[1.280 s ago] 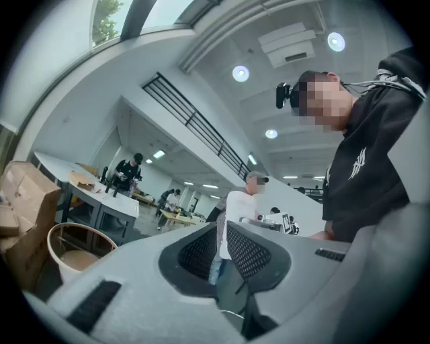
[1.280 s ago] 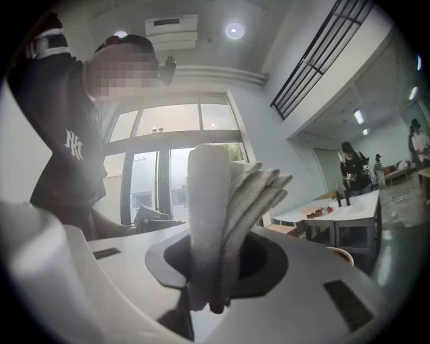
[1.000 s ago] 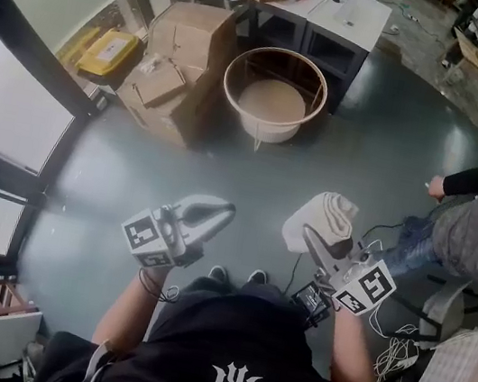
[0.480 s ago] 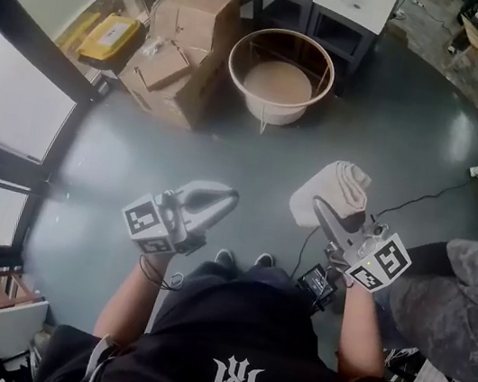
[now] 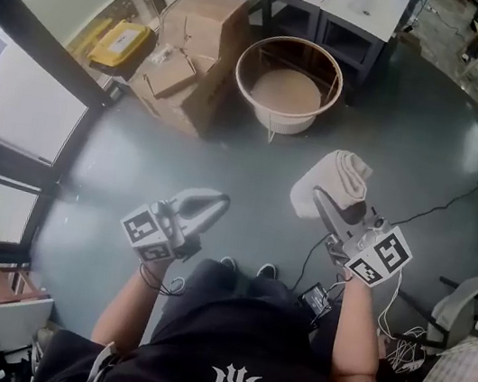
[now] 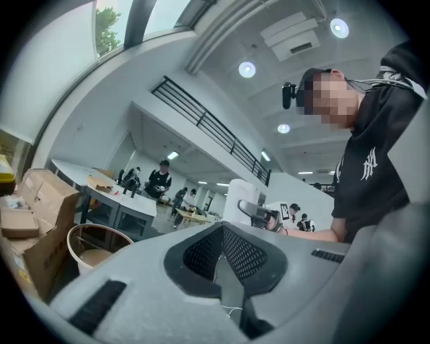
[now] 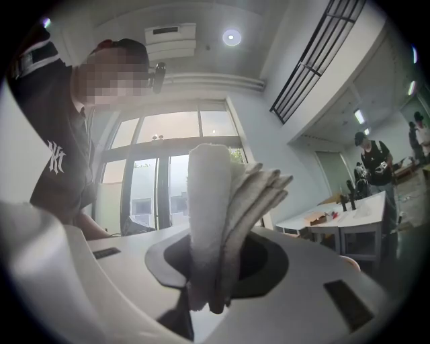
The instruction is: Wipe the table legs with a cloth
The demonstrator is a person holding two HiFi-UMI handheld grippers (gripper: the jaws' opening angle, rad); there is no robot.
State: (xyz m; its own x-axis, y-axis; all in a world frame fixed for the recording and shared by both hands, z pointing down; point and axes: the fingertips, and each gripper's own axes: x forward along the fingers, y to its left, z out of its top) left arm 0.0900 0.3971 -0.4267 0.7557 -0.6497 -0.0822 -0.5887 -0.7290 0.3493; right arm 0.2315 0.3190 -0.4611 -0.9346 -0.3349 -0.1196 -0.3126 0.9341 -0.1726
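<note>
Since a second ago the right gripper (image 5: 322, 200) has edged forward with its load, while the left gripper (image 5: 217, 200) has hardly shifted. A person in a black T-shirt stands looking down, both bare forearms bent forward at waist level, one grey two-jaw gripper in each hand, two in all. Both point away from the body.

In the left gripper view, the left gripper (image 6: 222, 230) has its black mesh pads pressed together at the tips, with nothing between them.

The right gripper (image 7: 209, 285) pinches a single folded off-white terry cloth (image 7: 218, 222). The cloth stands upright out of the jaws in several stacked layers, the outer fold smooth and rounded and the inner edges fanned to one side. In the head view the cloth (image 5: 334, 182) shows as a pale roll above the dark grey floor (image 5: 412, 143), well apart from the furniture.

Ahead on the floor stands one round cream basket-shaped stand with thin wire legs (image 5: 239, 74). A stack of brown cardboard boxes (image 5: 196, 45) sits just beside it on the left. Behind them are two white tables (image 5: 368, 5), side by side.
</note>
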